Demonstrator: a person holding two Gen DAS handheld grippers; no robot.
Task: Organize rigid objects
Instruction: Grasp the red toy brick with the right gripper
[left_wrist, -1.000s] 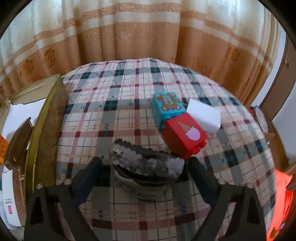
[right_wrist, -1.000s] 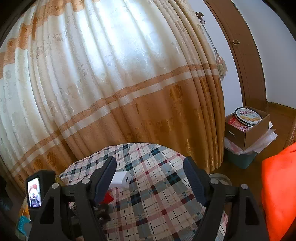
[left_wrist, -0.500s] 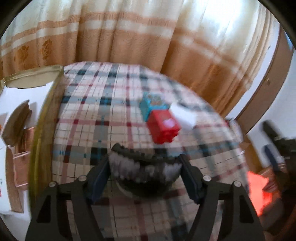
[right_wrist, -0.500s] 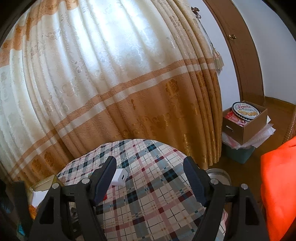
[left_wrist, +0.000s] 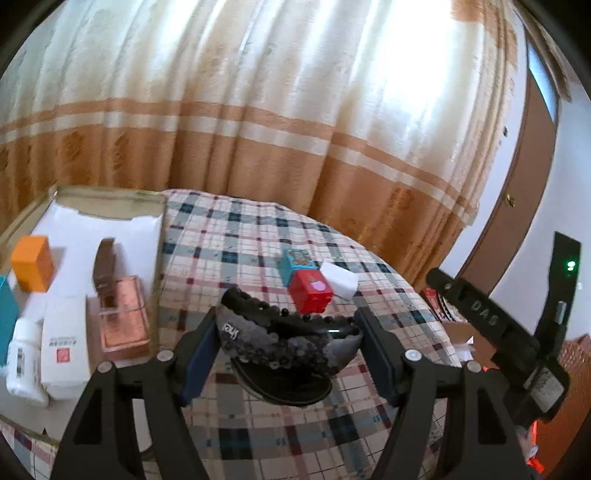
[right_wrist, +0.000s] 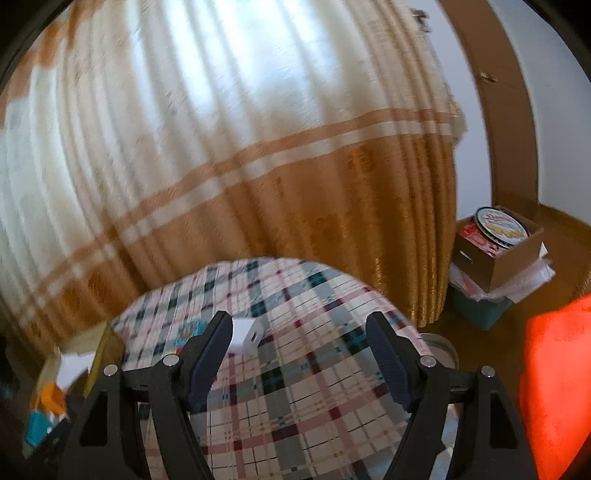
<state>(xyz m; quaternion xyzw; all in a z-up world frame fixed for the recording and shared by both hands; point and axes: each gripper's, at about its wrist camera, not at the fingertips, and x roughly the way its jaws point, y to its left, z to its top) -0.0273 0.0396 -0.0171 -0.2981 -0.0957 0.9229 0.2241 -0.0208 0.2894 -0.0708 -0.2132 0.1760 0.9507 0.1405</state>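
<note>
The left gripper (left_wrist: 286, 349) grasps a black and grey studded shoe-like object (left_wrist: 284, 341) crosswise, its fingers (left_wrist: 199, 354) pressed against either end, having just closed in on it; the object hangs above the plaid-clothed round table (left_wrist: 240, 236). The right gripper (right_wrist: 301, 354) stands wide apart and empty, its fingers (right_wrist: 212, 350) over the table (right_wrist: 295, 406). Only the left wrist view shows the red toy block (left_wrist: 310, 291) touching a teal bear-printed block (left_wrist: 295, 260) and a white rectangular charger (left_wrist: 340, 278), plus a shallow cardboard tray (left_wrist: 157, 258) at the left holding an orange box (left_wrist: 31, 262), a pink perfume bottle (left_wrist: 123, 317) and white boxes (left_wrist: 64, 347). The right wrist view alone shows a cardboard box with a round biscuit tin (right_wrist: 500, 225) on the floor.
</note>
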